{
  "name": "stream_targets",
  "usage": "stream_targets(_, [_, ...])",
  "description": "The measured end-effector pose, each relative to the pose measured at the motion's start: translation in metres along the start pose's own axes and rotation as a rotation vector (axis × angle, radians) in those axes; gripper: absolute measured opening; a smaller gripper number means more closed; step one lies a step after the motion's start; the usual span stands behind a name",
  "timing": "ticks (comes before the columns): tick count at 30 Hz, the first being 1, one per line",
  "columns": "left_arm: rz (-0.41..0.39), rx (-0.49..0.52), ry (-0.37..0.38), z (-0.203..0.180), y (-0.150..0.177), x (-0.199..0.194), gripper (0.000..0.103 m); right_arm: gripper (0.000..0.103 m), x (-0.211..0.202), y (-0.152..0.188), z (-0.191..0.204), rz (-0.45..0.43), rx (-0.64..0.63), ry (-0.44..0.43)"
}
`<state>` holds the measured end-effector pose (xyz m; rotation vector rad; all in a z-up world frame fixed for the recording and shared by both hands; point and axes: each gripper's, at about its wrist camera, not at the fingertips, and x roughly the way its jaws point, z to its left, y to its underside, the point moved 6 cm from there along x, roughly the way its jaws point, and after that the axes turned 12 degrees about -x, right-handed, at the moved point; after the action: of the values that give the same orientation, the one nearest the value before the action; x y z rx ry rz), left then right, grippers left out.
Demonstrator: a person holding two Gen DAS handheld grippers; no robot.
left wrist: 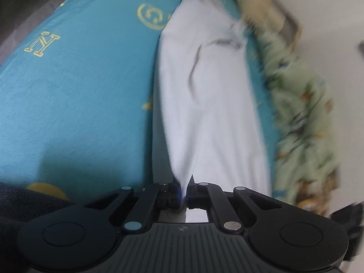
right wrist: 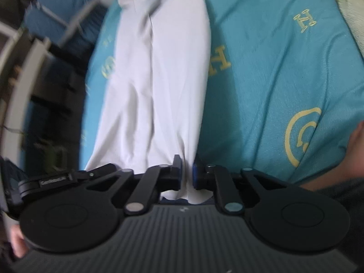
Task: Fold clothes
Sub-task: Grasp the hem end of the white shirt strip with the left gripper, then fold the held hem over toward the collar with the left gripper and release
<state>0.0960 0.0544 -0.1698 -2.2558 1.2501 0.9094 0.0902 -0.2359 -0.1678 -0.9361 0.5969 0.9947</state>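
A white garment (left wrist: 204, 95) lies lengthwise on a teal bed sheet (left wrist: 79, 79) printed with yellow emblems. In the left wrist view my left gripper (left wrist: 183, 187) is shut on the near edge of the white cloth, which rises in a pinched fold between the pads. In the right wrist view the same white garment (right wrist: 159, 79) stretches away from my right gripper (right wrist: 187, 170), which is shut on a bunch of its near end; cloth hangs below the jaws. Both views are blurred.
A green patterned blanket (left wrist: 302, 122) lies along the right of the garment by a white wall (left wrist: 329, 11). In the right wrist view the bed edge is at the left, with dark furniture and blue panels (right wrist: 52, 22) beyond. A bare knee (right wrist: 355, 141) rests on the teal sheet (right wrist: 284, 68).
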Motion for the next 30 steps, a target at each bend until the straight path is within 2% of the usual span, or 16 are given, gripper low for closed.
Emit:
stream_targets(2, [-0.032,-0.053,0.09,-0.009,-0.009,-0.023,0.003,0.005,-0.023,-0.01,-0.002,-0.068,0.047,-0.053])
stream_targets(5, [-0.072,-0.042,0.169,-0.031,-0.024,-0.059,0.003,0.005,-0.062,-0.03,0.006,-0.173,0.063,-0.123])
stream_targets(8, [-0.102,-0.023,0.208,-0.057,-0.022,-0.085,0.003,0.005,-0.099,-0.043,0.016,-0.258,0.052,-0.159])
stream_targets(11, [-0.119,-0.015,0.234,-0.066,-0.011,-0.109,0.003,0.005,-0.123,-0.044,0.023,-0.31,0.044,-0.164])
stream_targets(16, [-0.111,-0.009,0.224,-0.049,0.027,-0.135,0.003,0.005,-0.129,-0.015,0.028,-0.327,0.046,-0.16])
stream_targets(21, [-0.128,0.0,0.177,-0.027,0.041,-0.141,0.003,0.005,-0.124,0.005,0.022,-0.324,0.078,-0.123])
stream_targets(25, [-0.176,0.042,0.137,-0.039,0.023,-0.134,0.003,0.005,-0.113,-0.006,0.018,-0.338,0.087,-0.109])
stream_targets(30, [-0.254,0.105,0.077,-0.064,-0.019,-0.112,0.003,0.005,-0.091,-0.052,0.013,-0.395,0.064,-0.1])
